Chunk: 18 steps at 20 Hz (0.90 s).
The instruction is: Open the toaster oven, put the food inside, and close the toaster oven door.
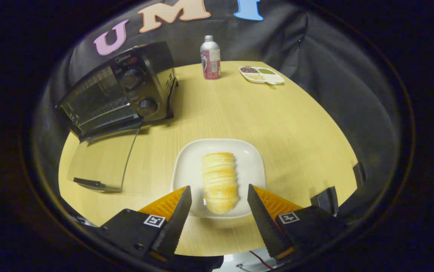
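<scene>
Oven door (99,166) is already down, my gripper (219,194) is spread wide with the bread roll (220,181) on its white plate (186,170) between the fingers, so I'd lower squarely and pinch its sides gently, no crushing.

The gripper (219,186) has two wedge-shaped fingers (175,223) that taper to narrow tips and stand apart with a wide gap between them. The inner edge of each finger is cut into fine saw-like teeth from tip to base. On the outer side of each finger sits a ribbed panel (164,204) with close parallel grooves. Each finger widens behind into a blocky, angular mount (126,230). Each mount carries a small square marker (154,220), white with a black pattern. A round screw head (138,246) shows on the left mount. A thin red cable (260,258) runs below the right finger's base.
</scene>
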Each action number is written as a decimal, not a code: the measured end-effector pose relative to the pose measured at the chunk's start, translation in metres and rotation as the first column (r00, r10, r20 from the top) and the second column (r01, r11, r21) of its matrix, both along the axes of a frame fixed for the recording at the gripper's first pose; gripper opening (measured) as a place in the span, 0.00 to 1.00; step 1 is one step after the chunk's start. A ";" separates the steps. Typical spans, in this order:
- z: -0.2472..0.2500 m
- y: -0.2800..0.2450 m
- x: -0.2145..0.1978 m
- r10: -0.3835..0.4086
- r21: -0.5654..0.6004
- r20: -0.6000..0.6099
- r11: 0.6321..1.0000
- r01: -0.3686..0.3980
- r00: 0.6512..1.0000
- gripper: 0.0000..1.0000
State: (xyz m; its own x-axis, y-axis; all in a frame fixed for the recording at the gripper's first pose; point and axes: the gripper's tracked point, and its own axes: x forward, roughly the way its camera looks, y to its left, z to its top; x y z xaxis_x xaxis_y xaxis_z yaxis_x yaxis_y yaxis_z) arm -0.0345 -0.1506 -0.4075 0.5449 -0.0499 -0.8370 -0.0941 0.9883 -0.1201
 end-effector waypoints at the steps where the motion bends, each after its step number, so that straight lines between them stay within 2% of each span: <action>1: -0.002 0.001 0.000 0.004 0.002 -0.007 1.000 -0.004 1.000 0.88; 7: -0.014 0.002 -0.002 0.015 -0.005 -0.013 1.000 -0.015 1.000 0.64; 10: -0.013 0.004 -0.002 -0.027 -0.005 0.001 1.000 0.027 1.000 0.51; 13: 0.001 0.023 -0.003 -0.078 0.067 0.033 0.995 0.076 0.996 0.41; 18: 0.040 0.081 0.000 -0.112 0.216 0.085 0.972 0.092 0.990 0.41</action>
